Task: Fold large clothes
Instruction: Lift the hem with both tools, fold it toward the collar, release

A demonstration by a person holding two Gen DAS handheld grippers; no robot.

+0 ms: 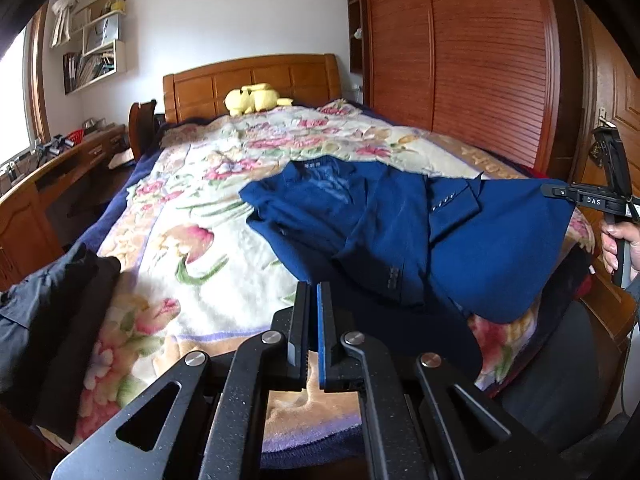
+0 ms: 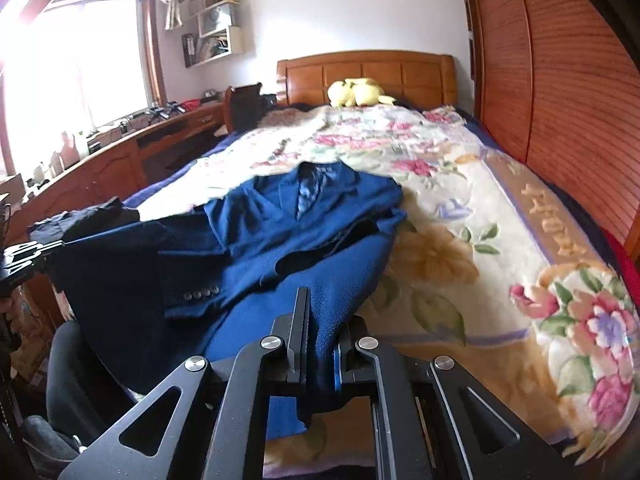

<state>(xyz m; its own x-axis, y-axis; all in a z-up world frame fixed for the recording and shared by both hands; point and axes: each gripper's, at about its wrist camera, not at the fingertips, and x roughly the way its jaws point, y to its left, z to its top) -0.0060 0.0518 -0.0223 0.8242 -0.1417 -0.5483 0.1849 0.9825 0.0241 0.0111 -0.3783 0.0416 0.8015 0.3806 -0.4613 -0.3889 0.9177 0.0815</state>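
Blue wool-like cloth is filling the jaws of your right gripper (image 2: 316, 340): you are clamping one lower corner of the blue suit jacket (image 2: 280, 232) between its fingers. Your left gripper (image 1: 314, 332) is nearly closed on the opposite hem corner; in its own view only a thin gap with a blue pad is showing, but the right wrist view shows the cloth stretching to its tips at the far left, so it is judged to be gripping the jacket as well.

Just ahead of both tools, you are holding the hem lifted and taut above the foot of the bed, while the upper part of the jacket, collar away from you, is lying on the floral blanket (image 2: 460, 208). One sleeve with its cuff buttons is resting across the front. Folding is judged to be at an early stage: sleeves appear laid inward, and the hem-to-collar fold is not yet made.

To the left of your left gripper, a dark garment (image 1: 52, 292) is lying at the bed edge, state of folding unclear.

Farthest ahead, a yellow plush toy (image 1: 252, 98) is resting against the wooden headboard (image 1: 248, 76). Wall shelves (image 1: 94, 56) are holding books and papers; details are too small to tell.
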